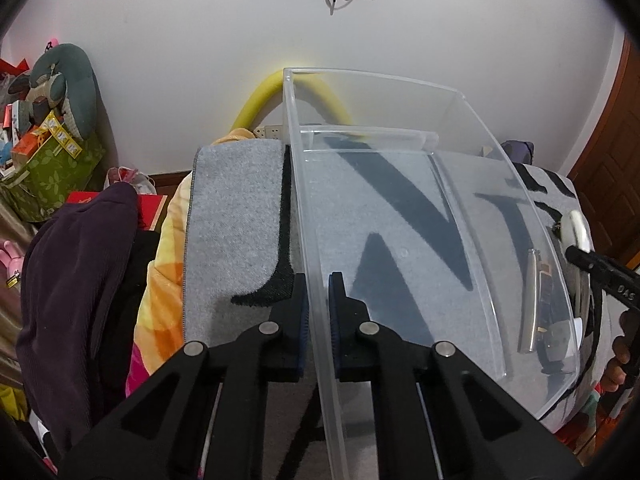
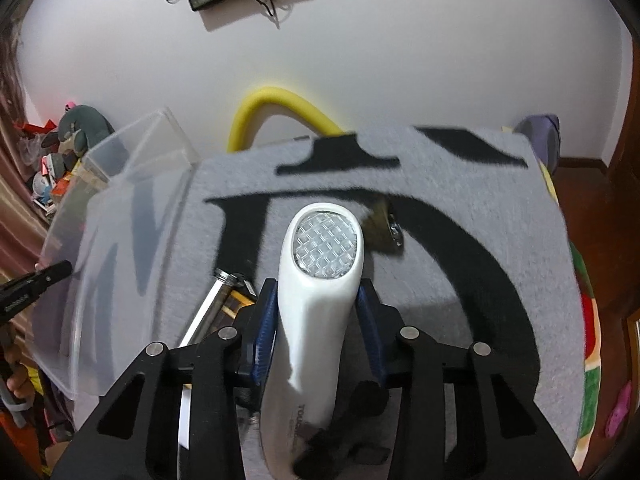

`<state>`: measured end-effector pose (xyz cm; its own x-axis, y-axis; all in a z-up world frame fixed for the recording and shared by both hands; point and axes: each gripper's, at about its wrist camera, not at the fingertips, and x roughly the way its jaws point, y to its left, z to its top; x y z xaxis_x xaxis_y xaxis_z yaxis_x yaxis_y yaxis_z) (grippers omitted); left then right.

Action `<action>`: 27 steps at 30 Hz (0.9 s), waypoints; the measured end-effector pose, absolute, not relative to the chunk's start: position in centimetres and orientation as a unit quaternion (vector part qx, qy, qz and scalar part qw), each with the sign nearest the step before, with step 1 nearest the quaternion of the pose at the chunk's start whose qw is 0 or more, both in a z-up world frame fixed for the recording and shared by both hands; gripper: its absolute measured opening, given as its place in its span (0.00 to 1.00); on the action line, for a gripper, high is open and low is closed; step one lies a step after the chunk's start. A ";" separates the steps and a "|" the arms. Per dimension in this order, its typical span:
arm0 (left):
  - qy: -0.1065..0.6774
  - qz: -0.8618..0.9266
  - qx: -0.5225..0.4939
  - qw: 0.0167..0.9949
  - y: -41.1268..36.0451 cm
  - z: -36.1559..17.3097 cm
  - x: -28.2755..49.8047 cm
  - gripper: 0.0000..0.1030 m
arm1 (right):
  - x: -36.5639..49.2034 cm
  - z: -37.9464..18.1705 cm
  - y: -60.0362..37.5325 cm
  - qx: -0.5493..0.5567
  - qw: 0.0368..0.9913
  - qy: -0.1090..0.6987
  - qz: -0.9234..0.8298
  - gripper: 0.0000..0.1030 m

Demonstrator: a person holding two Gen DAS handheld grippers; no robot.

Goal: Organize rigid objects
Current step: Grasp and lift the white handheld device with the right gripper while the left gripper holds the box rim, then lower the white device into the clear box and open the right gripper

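A clear plastic bin (image 1: 496, 168) stands empty on a grey mat with black letters (image 1: 236, 208). My left gripper (image 1: 318, 284) is shut on the bin's near left wall, one pad on each side. In the right wrist view my right gripper (image 2: 318, 292) is shut on a white torch (image 2: 320, 320), which lies lens up on the mat (image 2: 460, 280), its pads against the handle. The bin (image 2: 120, 208) sits to its left, with the left gripper (image 2: 52, 274) at its edge. The right gripper (image 1: 592, 264) shows beyond the bin's right wall.
A silver tube with a brown piece (image 2: 218, 300) lies just left of the torch, and a small brass and metal item (image 2: 386, 228) lies behind it. A yellow foam tube (image 1: 260, 96) arches at the wall. Purple cloth (image 1: 76, 280) and a green bag of boxes (image 1: 48, 168) crowd the left.
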<state>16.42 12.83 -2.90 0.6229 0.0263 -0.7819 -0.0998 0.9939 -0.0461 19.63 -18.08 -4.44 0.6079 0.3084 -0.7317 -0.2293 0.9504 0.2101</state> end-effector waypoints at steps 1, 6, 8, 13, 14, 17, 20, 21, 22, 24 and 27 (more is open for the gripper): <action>0.433 0.035 -0.043 0.900 12.8 -2.9 16.4 0.08 | 19.5 -4.0 -17.8 0.046 0.898 0.410 0.153 0.35; 0.432 0.035 -0.042 0.900 12.8 -2.9 16.4 0.08 | 18.7 -1.1 -16.8 0.043 0.910 0.377 0.167 0.34; 0.433 0.035 -0.042 0.900 12.8 -2.9 16.4 0.08 | 18.0 0.3 -16.4 0.038 0.918 0.357 0.167 0.34; 0.433 0.035 -0.042 0.900 12.9 -2.9 16.4 0.08 | 17.1 3.6 -15.6 0.034 0.930 0.319 0.178 0.34; 0.433 0.035 -0.043 0.900 12.9 -2.9 16.4 0.08 | 16.9 4.6 -15.3 0.032 0.933 0.309 0.183 0.34; 0.432 0.035 -0.045 0.900 13.0 -2.9 16.3 0.08 | 16.7 6.8 -13.9 0.025 0.937 0.288 0.197 0.34; 0.432 0.035 -0.045 0.900 13.0 -2.9 16.4 0.08 | 16.6 8.6 -12.3 0.019 0.937 0.273 0.217 0.34; 0.432 0.035 -0.045 0.900 13.0 -2.9 16.4 0.08 | 16.5 8.7 -11.9 0.017 0.936 0.270 0.223 0.34; 0.432 0.035 -0.045 0.900 13.0 -2.9 16.4 0.08 | 16.5 9.2 -11.1 0.015 0.935 0.267 0.231 0.34; 0.432 0.035 -0.045 0.900 13.0 -2.9 16.4 0.08 | 16.5 9.7 -9.8 0.009 0.933 0.264 0.244 0.34; 0.432 0.035 -0.044 0.900 13.0 -2.9 16.4 0.08 | 16.7 9.5 -7.6 -0.003 0.925 0.272 0.265 0.34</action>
<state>16.43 12.98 -2.90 0.6239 0.0246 -0.7811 -0.1009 0.9937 -0.0493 16.69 -7.61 9.46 0.7117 0.4892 -0.5042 -0.4920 0.8594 0.1393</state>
